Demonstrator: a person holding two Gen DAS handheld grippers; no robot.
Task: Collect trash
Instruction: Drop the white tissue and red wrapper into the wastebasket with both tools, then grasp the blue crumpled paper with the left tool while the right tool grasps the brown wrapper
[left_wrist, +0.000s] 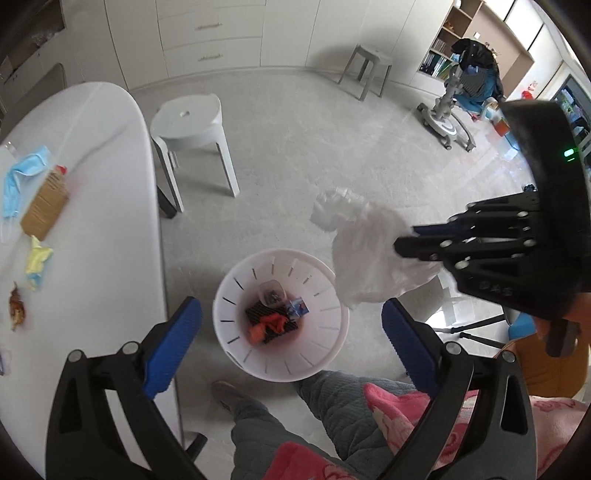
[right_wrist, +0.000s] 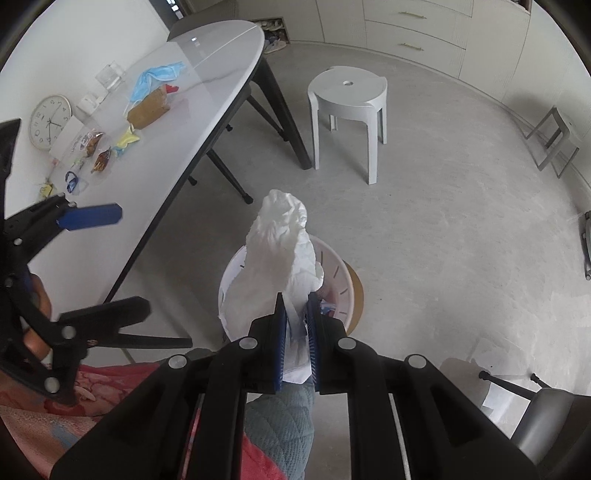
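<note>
right gripper (right_wrist: 295, 314) clamped on crumpled white tissue (right_wrist: 280, 243), held over white bin (left_wrist: 280, 314) | left gripper (left_wrist: 291, 332) spread wide, nothing gripped | worktop (left_wrist: 103, 184) left of bin

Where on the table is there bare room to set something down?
The far rounded end of the table, beyond the blue face mask, is bare, as is the strip along its near edge. The stretch from the mask to the clock is crowded with wrappers.
</note>
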